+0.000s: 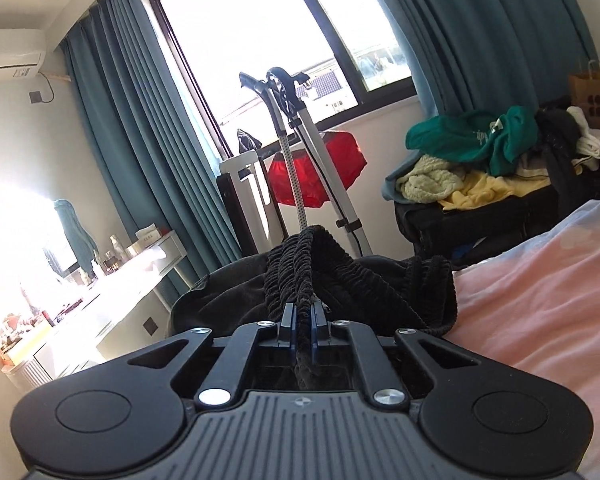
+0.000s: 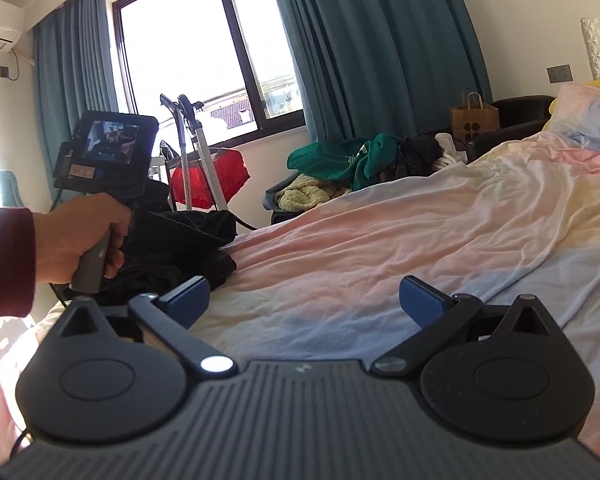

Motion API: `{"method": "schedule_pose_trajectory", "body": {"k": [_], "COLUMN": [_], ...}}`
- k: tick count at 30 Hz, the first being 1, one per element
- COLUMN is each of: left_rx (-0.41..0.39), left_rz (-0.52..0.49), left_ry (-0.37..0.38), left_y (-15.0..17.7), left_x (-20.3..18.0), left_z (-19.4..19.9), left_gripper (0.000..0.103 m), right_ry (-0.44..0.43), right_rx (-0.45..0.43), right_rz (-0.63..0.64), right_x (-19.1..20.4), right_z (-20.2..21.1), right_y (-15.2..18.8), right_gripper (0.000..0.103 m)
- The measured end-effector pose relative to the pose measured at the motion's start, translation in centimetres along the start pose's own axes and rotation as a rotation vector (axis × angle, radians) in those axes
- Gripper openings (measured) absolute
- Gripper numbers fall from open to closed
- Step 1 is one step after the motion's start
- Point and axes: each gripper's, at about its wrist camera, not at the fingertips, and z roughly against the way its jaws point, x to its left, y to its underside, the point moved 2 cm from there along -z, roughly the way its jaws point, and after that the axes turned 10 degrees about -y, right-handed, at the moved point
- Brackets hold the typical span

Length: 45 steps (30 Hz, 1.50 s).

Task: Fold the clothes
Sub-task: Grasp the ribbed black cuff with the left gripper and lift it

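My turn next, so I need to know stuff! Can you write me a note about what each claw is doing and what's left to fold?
Left claw: shut on the ribbed waistband of the black garment, at the bed's edge.
Right claw: open, empty, over the pastel bedsheet.
Done: only the grab; the garment is bunched, no fold visible.
Left: spread it on the sheet and fold it. More clothes sit in a pile beside the bed.

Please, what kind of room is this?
Most likely a bedroom in a home: a bed with a rumpled pastel sheet, a pillow at its head, and a heap of loose clothes beside it.
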Motion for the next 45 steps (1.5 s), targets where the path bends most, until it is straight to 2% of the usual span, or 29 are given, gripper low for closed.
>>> {"method": "schedule_pose_trajectory", "body": {"k": [6, 10, 13, 17, 20, 23, 27, 31, 33, 36, 37, 38, 40, 42, 45], "left_rx": [-0.044, -0.046, 0.012, 0.103, 0.223, 0.266, 0.275, 0.227, 0.222, 0.212, 0.202, 0.192, 0.173, 0.163, 0.169], "left_rz": [0.153, 0.217, 0.273, 0.299, 0.339, 0.358, 0.38, 0.327, 0.305, 0.269, 0.248, 0.225, 0.196, 0.185, 0.244], "left_ry": [0.019, 0.049, 0.074, 0.071, 0.074, 0.076, 0.087, 0.091, 0.105, 0.118, 0.125, 0.132, 0.131, 0.126, 0.156], "left_y": [4.7, 8.8, 12.9, 18.9, 23.3, 26.2, 26.7, 26.4, 25.8, 25.5, 25.4, 25.1, 24.8, 24.7, 24.7], "left_x": [10.3, 16.4, 20.3, 24.0, 25.6, 26.7, 26.8, 25.5, 24.3, 23.9, 23.6, 23.3, 22.9, 22.8, 23.5], "left_z": [11.6, 17.6, 20.6, 21.7, 20.1, 18.8, 18.1, 18.5, 18.4, 18.9, 19.2, 19.4, 20.1, 20.7, 21.7], "left_gripper": [0.005, 0.005, 0.005, 0.005, 0.005, 0.005, 0.006, 0.008, 0.011, 0.038, 0.055, 0.068, 0.075, 0.077, 0.08], "right_ry": [-0.008, -0.035, -0.059, -0.088, -0.117, -0.131, -0.144, -0.149, -0.154, -0.153, -0.153, -0.153, -0.154, -0.151, -0.135], "right_rx": [-0.038, -0.06, -0.07, -0.052, -0.03, 0.008, 0.066, 0.12, 0.139, 0.15, 0.153, 0.156, 0.157, 0.158, 0.164], "right_rz": [0.044, 0.087, 0.128, 0.169, 0.159, 0.189, 0.213, 0.19, 0.167, 0.152, 0.141, 0.127, 0.092, 0.061, 0.026], "right_x": [1.0, 2.3, 3.5, 5.6, 6.6, 7.6, 8.3, 8.4, 8.3, 8.1, 8.0, 7.8, 7.4, 6.9, 6.1], "right_z": [2.3, 4.8, 6.8, 8.7, 9.8, 10.0, 9.0, 7.7, 7.2, 6.9, 6.9, 6.9, 7.0, 7.1, 7.2], "right_y": [-1.3, -2.2, -2.7, -2.7, -2.2, -1.1, 0.1, 1.1, 1.6, 1.7, 1.6, 1.5, 1.1, 0.9, 0.6], "right_gripper": [0.103, 0.103, 0.103, 0.103, 0.103, 0.103, 0.103, 0.103, 0.103, 0.103, 0.103, 0.103, 0.103, 0.103, 0.103]}}
